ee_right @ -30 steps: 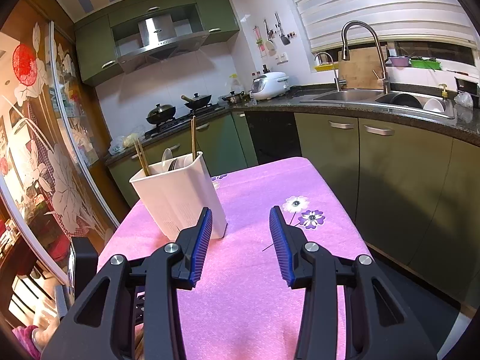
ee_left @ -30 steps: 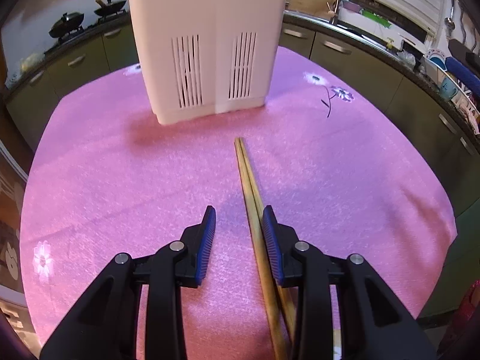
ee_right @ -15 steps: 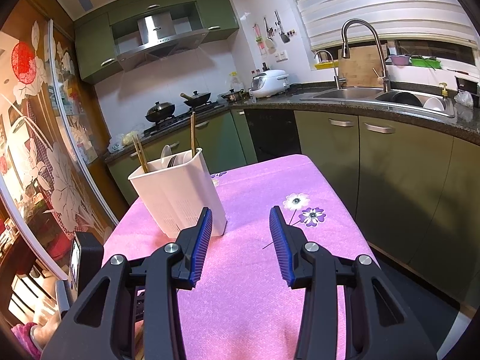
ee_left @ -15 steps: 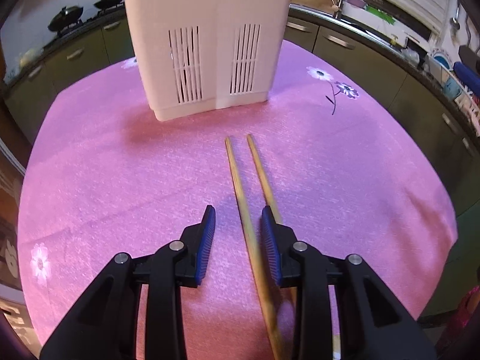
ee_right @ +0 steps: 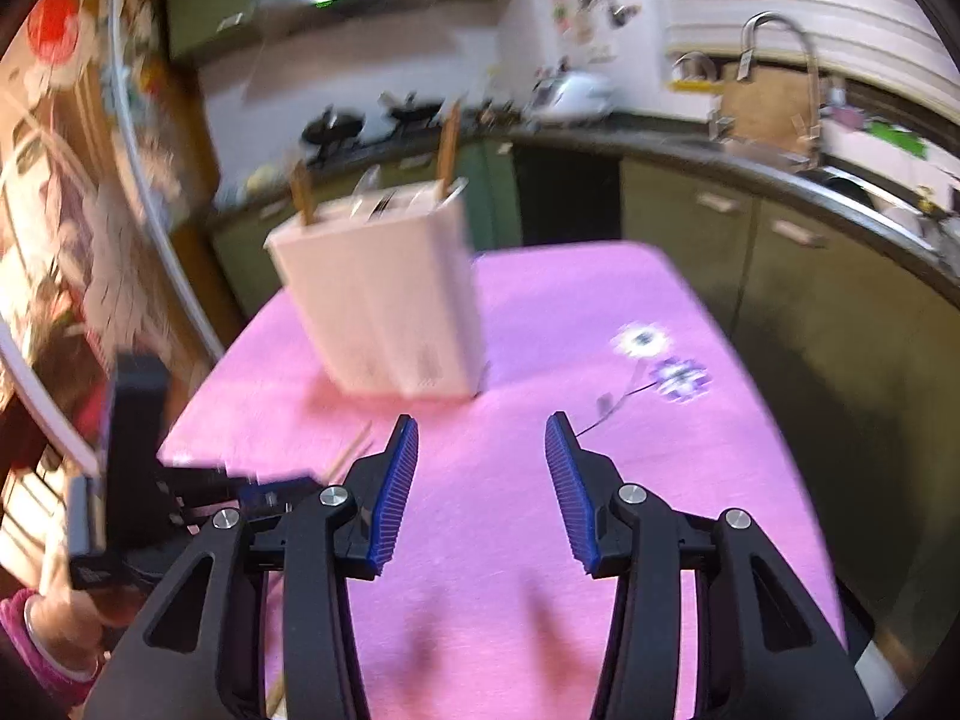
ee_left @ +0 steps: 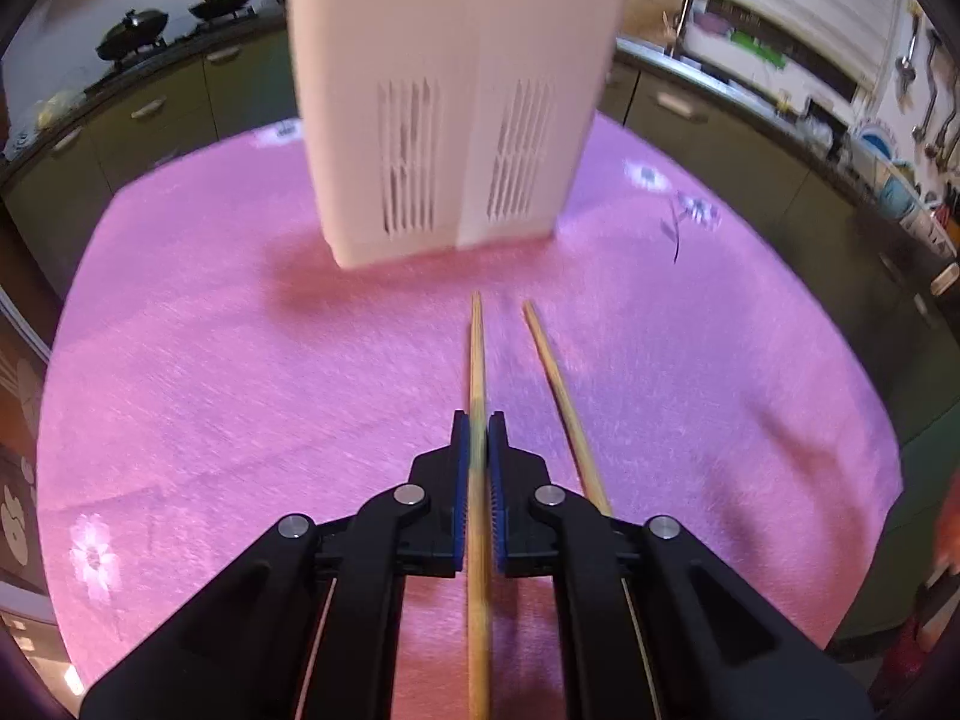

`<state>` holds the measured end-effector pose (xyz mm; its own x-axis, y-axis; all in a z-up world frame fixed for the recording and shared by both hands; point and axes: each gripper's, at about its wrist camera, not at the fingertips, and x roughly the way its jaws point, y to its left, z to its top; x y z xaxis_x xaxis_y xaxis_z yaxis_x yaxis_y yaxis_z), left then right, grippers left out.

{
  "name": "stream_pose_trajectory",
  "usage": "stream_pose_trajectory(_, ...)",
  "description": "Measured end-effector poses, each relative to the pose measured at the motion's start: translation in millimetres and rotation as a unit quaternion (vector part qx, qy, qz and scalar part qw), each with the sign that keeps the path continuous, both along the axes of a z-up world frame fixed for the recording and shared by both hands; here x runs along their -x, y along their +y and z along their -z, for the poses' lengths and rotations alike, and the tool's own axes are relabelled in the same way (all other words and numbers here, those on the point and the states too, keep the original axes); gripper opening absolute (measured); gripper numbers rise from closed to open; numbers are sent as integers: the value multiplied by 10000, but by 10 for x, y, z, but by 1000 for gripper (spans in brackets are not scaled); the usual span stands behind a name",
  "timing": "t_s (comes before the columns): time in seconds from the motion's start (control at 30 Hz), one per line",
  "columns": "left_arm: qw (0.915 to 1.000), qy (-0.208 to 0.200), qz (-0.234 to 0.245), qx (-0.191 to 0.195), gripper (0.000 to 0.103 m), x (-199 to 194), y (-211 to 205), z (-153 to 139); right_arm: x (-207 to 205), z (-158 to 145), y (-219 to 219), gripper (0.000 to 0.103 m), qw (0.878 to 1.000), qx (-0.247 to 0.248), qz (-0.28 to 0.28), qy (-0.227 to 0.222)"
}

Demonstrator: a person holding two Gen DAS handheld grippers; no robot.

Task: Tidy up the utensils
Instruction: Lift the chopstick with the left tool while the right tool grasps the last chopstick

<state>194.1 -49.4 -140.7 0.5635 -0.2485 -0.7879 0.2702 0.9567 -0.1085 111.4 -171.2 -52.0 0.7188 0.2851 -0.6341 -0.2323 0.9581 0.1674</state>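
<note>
My left gripper (ee_left: 478, 427) is shut on one wooden chopstick (ee_left: 477, 354), which points ahead toward the white utensil holder (ee_left: 450, 114). A second chopstick (ee_left: 558, 396) lies on the pink tablecloth (ee_left: 240, 360) just right of it, angled outward. In the right wrist view my right gripper (ee_right: 480, 438) hovers over the cloth with its jaws opening and nothing between them. The white utensil holder (ee_right: 384, 306) stands ahead of it with chopsticks and other utensils sticking up. The left gripper's black body (ee_right: 138, 468) shows at the lower left, held by a hand (ee_right: 48, 630).
Green kitchen cabinets (ee_right: 810, 276) and a counter with a sink faucet (ee_right: 780, 60) ring the table on the right and back. Woks (ee_left: 174, 24) sit on the stove behind. Printed flowers (ee_right: 660, 360) mark the cloth; its right edge drops off near the cabinets.
The left gripper has closed on the left chopstick, and the two chopsticks have spread apart. The right gripper has tipped down toward the table and its jaws have widened.
</note>
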Motion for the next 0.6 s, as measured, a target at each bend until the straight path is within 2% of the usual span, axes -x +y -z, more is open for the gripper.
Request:
stream_pose_trajectory(0.17,9977,-563,-175,325,6,118,226,-363,-219,238,451,45,9982,256,-304,451)
stream_pose_trajectory(0.33,9914,-1093,-328,648,6,285,504,-765,-415,556,856,44,9918,631,-505,989)
stream_pose_trajectory(0.6,9844,-1534,-325,804,6,492,668,-1122,-522,930,1188,44,9817,1175,-466,1428)
